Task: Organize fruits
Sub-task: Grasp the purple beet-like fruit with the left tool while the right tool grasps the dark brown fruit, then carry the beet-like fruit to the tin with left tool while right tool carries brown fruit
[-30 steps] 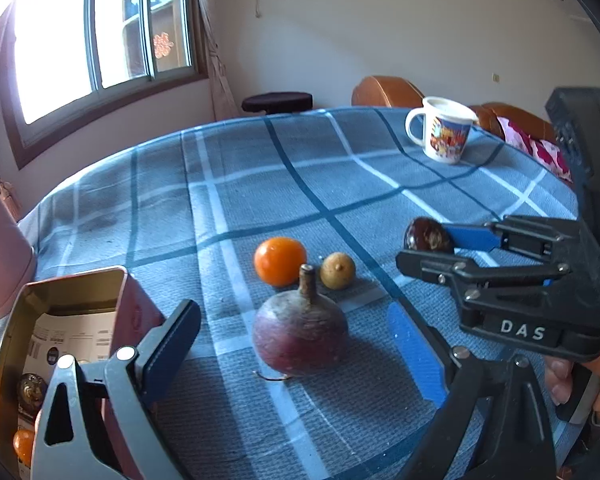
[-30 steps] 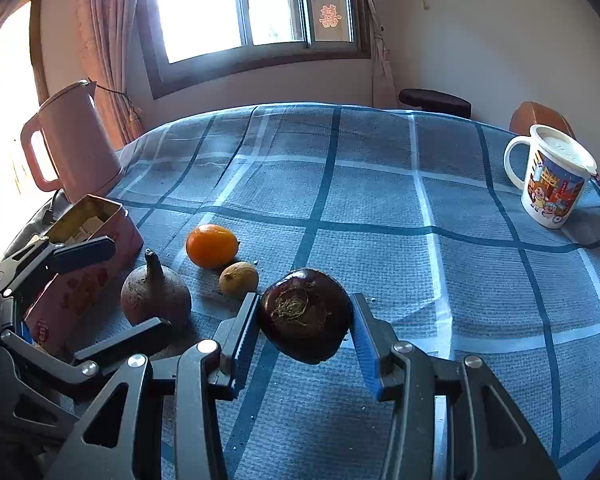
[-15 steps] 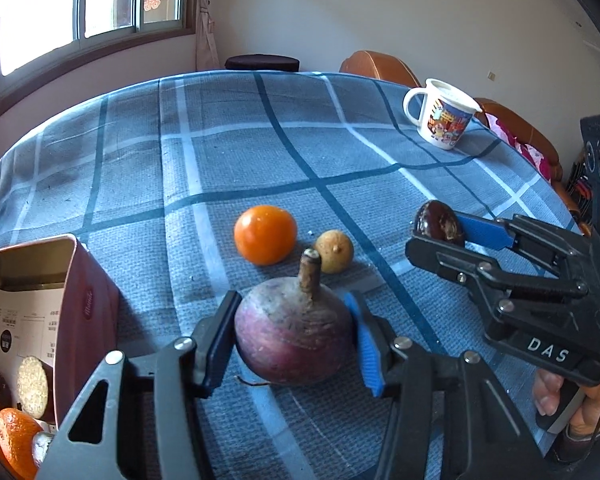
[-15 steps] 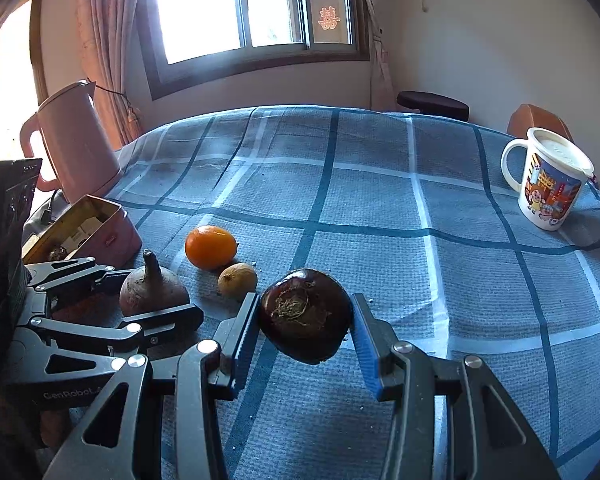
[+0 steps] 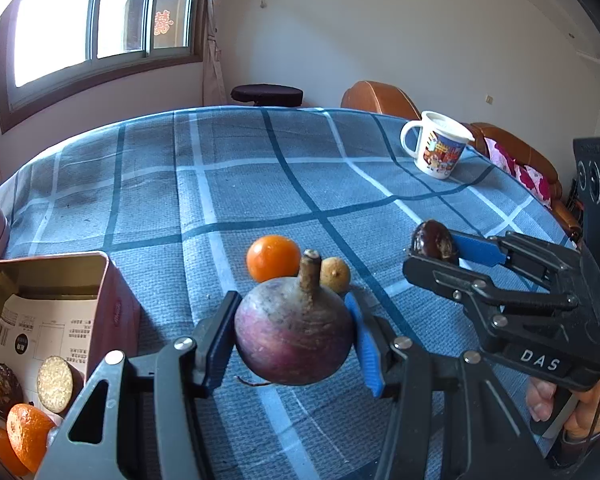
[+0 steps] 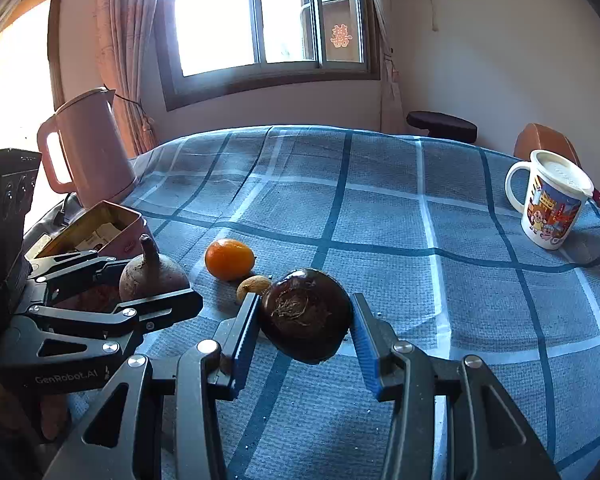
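Note:
My left gripper [image 5: 291, 322] is shut on a purple beet-like root [image 5: 294, 340] with a stub stem, held upright just over the blue checked cloth. The right gripper [image 6: 305, 314] is shut on a dark brown round fruit [image 6: 306, 316]. On the cloth behind them lie an orange [image 5: 273, 258] and a small yellowish fruit [image 5: 337, 274]. An open pink tin box [image 5: 114, 300] stands at the left, with tangerines [image 5: 28, 436] and a dark fruit [image 5: 2, 388] inside. In the right wrist view the left gripper [image 6: 156, 282] grips the root [image 6: 152, 276] beside the box [image 6: 100, 220].
A white printed mug [image 6: 552, 204] stands at the far right of the table. A pink kettle [image 6: 86, 152] sits at the far left edge behind the box. A person's hand [image 5: 580, 412] grips the right tool. Chairs and a dark stool lie beyond the table.
My left jaws, wide open around the root a second ago, have closed onto it. The right gripper still holds the dark fruit in the same place.

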Demonstrator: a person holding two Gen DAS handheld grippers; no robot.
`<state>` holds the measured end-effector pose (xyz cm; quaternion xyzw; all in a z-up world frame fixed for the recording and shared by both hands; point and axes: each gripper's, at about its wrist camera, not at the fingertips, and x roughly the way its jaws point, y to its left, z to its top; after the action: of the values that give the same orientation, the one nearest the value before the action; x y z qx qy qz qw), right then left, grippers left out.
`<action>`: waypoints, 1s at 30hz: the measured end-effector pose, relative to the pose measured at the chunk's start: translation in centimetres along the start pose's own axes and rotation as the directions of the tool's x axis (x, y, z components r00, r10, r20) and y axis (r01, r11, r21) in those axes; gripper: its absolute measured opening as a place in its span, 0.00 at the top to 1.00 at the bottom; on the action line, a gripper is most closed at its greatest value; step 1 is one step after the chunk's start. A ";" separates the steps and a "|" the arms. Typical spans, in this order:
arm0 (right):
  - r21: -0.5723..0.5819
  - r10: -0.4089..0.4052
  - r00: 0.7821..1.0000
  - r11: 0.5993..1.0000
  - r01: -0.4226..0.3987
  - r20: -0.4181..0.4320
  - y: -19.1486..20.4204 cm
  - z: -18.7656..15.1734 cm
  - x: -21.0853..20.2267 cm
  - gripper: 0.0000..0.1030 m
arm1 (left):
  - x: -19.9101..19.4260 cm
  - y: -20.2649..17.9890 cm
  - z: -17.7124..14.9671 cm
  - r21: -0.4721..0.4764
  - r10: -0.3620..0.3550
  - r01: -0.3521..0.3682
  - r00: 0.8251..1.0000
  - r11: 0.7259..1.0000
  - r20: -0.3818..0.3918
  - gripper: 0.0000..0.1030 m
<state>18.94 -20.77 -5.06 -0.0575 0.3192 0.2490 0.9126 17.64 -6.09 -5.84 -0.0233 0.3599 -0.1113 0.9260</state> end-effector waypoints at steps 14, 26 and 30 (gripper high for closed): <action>-0.040 0.028 0.997 0.999 -0.025 0.078 0.8 -0.1 -1.4 0.55 | -1.9 -0.2 -0.1 0.000 0.014 -0.014 0.993 1.000 0.115 0.46; -0.063 0.039 0.990 0.998 -0.030 0.132 1.1 -0.3 -2.4 0.55 | -3.4 -0.7 -0.5 0.024 0.033 -0.039 0.980 0.999 0.197 0.46; -0.070 0.038 0.988 0.997 -0.028 0.148 1.2 -0.3 -2.7 0.55 | -3.7 -1.0 -0.6 0.032 0.042 -0.050 0.975 0.998 0.220 0.46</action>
<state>16.35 -20.90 -3.59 -0.0641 0.2424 0.2785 0.9271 14.40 -6.17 -3.69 -0.0098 0.2539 -0.0932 0.9627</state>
